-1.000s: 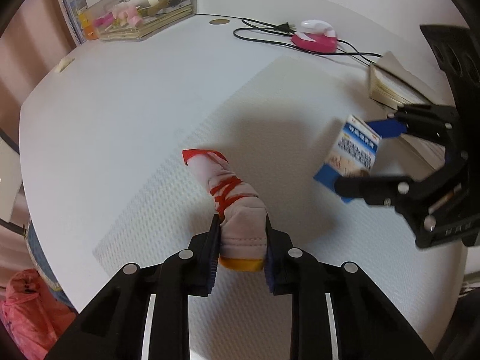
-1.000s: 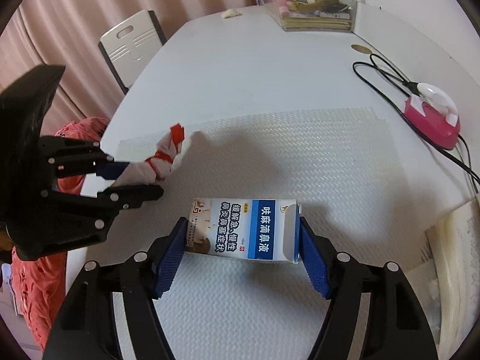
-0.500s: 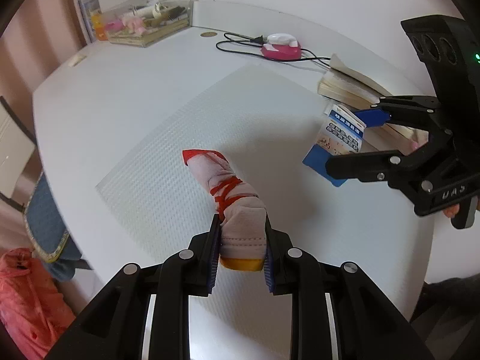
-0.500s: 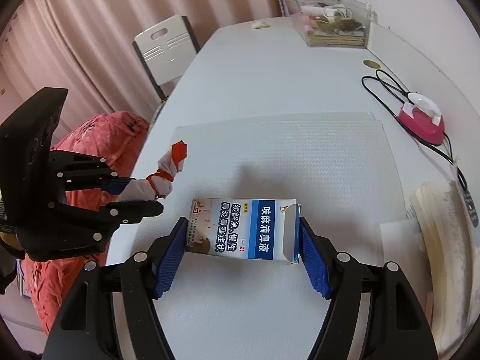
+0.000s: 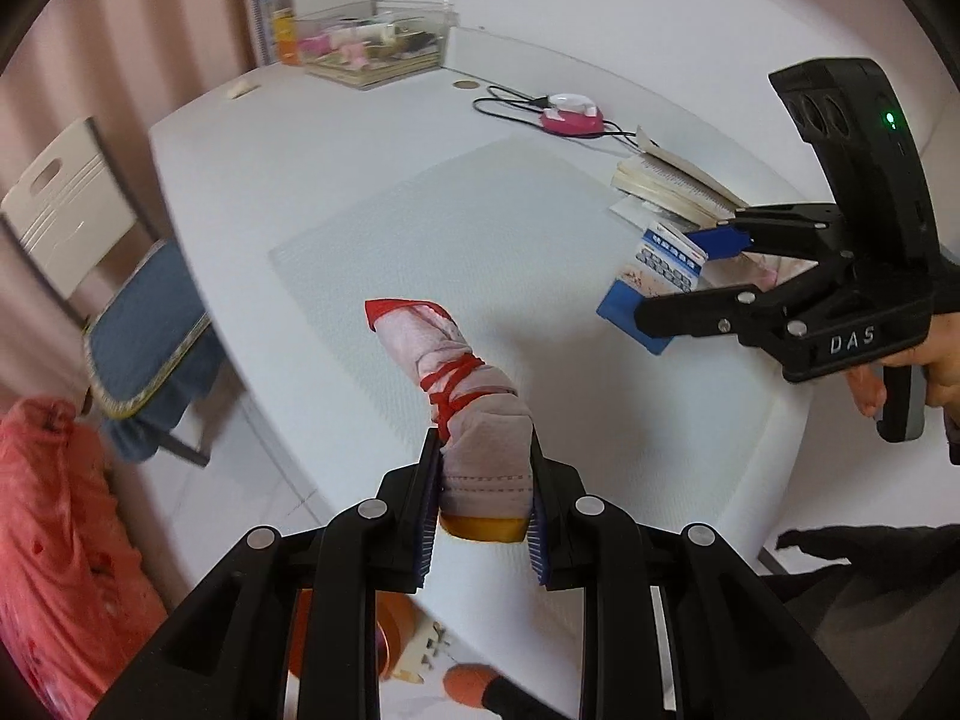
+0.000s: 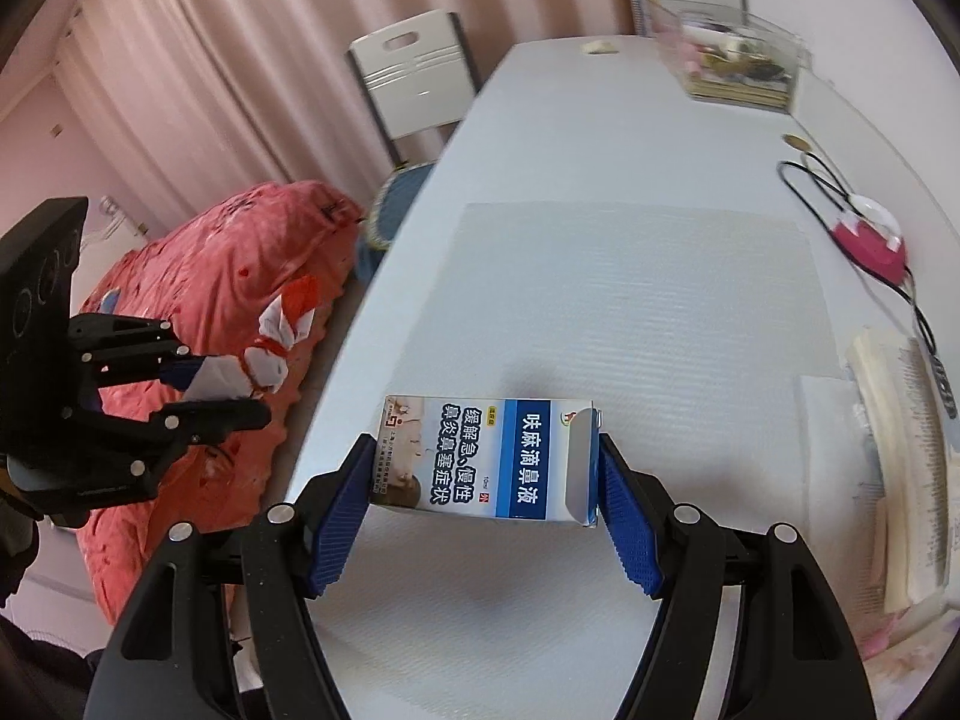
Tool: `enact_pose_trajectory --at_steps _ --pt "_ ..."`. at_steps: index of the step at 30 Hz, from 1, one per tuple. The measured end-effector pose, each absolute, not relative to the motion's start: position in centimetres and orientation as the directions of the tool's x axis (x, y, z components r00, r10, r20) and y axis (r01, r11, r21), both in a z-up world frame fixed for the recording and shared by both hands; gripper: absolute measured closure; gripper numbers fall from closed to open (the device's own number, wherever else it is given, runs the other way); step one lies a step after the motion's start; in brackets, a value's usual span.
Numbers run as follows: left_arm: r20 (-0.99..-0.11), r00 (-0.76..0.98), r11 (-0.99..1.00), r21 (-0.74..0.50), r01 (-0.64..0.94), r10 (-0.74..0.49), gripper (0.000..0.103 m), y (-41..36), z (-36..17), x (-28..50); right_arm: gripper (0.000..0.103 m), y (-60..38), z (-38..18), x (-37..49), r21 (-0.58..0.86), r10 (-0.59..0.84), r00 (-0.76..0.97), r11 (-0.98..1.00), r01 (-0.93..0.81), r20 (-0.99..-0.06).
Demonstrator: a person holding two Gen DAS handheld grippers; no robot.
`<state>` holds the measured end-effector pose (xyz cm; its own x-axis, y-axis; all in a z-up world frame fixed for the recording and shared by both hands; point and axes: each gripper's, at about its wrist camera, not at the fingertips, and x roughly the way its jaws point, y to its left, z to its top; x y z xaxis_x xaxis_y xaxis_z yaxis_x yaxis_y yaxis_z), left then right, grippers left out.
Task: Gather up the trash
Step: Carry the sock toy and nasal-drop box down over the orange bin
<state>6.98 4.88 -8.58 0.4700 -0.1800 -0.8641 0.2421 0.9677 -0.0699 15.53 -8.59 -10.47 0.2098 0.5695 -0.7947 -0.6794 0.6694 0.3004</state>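
Pink curtains backed the white desk (image 6: pixel 600 138). Left hand-held gripper (image 5: pixel 483 498) clamped a tied wrapper (image 5: pixel 462 384) lengthwise; right hand-held gripper (image 6: pixel 483 480) clamped a medicine box (image 6: pixel 486 459) crosswise, nearer the desk

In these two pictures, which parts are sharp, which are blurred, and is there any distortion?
Left wrist view: the wad in the left gripper is sharp; the table edge bows from the fisheye, corners dark. Right wrist view: the box in the right gripper reads clearly; the bin and curtain are smeared.
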Motion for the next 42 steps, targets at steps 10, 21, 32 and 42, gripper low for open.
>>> enact_pose_trajectory --at_steps 10,21,32,42 --pt "-0.861 0.496 0.994 -0.083 0.071 -0.108 0.077 9.2 -8.3 1.1 0.032 -1.7 -8.6 11.1 0.306 0.617 0.118 0.536 -0.787 -0.778" --pt "-0.870 0.492 0.985 -0.109 -0.136 -0.028 0.077 16.2 -9.8 -4.3 0.032 10.8 -8.3 4.9 0.309 0.630 -0.029 0.340 -0.888 -0.776" --pt "-0.895 0.446 0.957 -0.128 -0.259 0.001 0.077 23.1 -14.0 -6.9 0.032 22.0 -11.4 -0.6 0.344 0.596 -0.147 0.232 -0.910 -0.789" --pt "-0.917 0.394 0.945 -0.178 -0.273 -0.058 0.077 27.8 -19.4 -7.4 0.032 28.6 -18.4 -1.8 0.367 0.531 -0.186 0.258 -0.894 -0.827"
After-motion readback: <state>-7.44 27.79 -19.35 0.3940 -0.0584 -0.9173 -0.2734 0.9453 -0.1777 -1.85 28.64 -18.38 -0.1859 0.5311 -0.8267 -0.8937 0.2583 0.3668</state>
